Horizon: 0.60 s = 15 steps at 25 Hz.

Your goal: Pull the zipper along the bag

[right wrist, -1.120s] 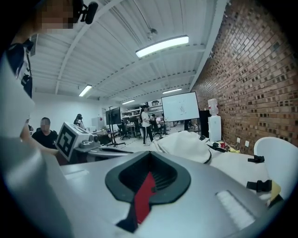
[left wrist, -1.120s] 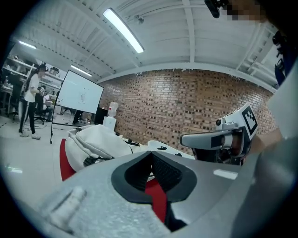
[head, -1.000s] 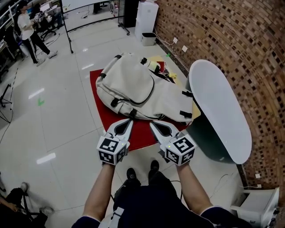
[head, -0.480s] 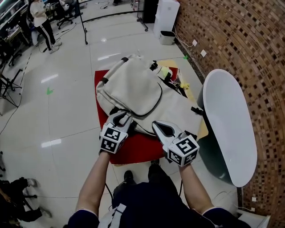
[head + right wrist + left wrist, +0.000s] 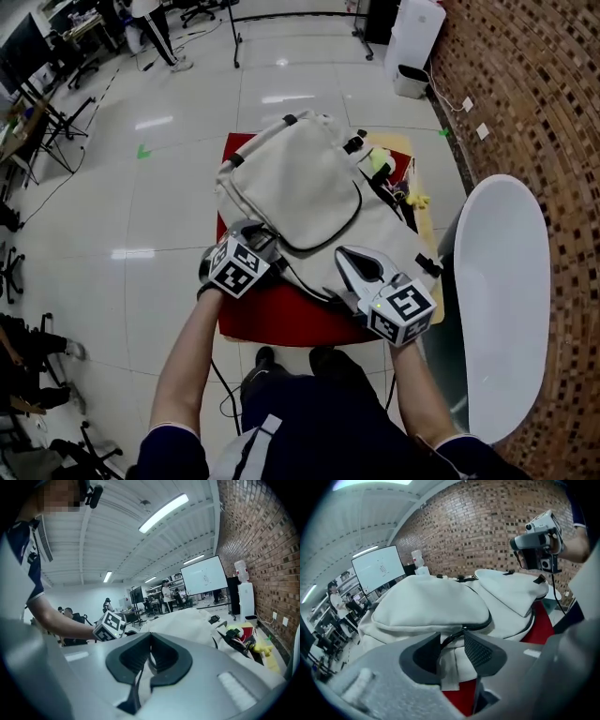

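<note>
Left gripper (image 5: 452,643) is at the near left of the pale bag (image 5: 302,183), its jaws opening. The dark zipper (image 5: 480,624) runs between them, unpinched. Right gripper (image 5: 151,638) has its jaws closed, resting on the bag.

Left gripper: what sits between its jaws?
The bag's black zipper pull and a fold of white fabric, seen in the left gripper view; the jaws are opening.

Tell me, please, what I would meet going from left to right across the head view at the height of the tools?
Left tool, its jaws opening with the bag's zipper cord between them → right tool → white tabletop → brick wall.
</note>
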Motion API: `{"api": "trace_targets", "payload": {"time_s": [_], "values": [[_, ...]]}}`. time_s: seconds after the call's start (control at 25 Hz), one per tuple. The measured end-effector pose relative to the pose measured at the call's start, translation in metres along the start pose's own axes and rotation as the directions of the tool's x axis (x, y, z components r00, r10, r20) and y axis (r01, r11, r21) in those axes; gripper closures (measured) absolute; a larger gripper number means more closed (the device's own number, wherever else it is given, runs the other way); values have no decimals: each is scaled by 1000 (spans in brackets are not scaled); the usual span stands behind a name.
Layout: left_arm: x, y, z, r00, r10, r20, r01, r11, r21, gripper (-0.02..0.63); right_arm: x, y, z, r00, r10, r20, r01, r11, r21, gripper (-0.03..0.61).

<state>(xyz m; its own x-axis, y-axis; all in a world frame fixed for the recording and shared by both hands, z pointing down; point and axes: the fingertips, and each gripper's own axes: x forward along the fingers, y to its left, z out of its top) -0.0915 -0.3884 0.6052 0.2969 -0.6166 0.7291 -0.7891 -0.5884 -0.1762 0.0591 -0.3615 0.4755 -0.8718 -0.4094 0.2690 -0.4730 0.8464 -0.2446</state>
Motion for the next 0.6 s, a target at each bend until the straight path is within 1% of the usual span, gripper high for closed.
{"api": "trace_targets", "payload": {"time_s": [0.08,0.16,0.2,0.24,0.28,0.36,0.48,0.6], "values": [[4,-4,-3,999,-5,-53,8,999,43,451,-3,-7,-2,1000,21,-10,-21,1000,7,575],[7,-6,-5,996,4,-88,3,997,75,455,-7,-13,-4,999,33,-20,-32,999,9,575],[8,-7,-6,995,10,-100,-1,996,85,477,-8,-15,-5,999,34,-23,-34,999,11,574],[8,-9,-7,994,14,-111,-4,996,89,539,-10,-17,-6,999,35,-23,-34,999,13,575],[8,-12,-8,993,15,-118,-4,996,88,560,-11,-19,-6,999,34,-23,-33,999,15,575],[7,-16,-10,993,13,-121,-5,998,67,582,-14,-22,-7,999,26,-23,-25,1000,13,574],[3,-24,-16,993,-5,-116,6,1000,10,593,-18,-17,-5,1000,10,-22,-10,1000,7,575],[-2,-38,-18,996,-45,-81,40,998,-54,607,-24,-11,-10,999,-14,-41,14,1000,-7,575]]}}
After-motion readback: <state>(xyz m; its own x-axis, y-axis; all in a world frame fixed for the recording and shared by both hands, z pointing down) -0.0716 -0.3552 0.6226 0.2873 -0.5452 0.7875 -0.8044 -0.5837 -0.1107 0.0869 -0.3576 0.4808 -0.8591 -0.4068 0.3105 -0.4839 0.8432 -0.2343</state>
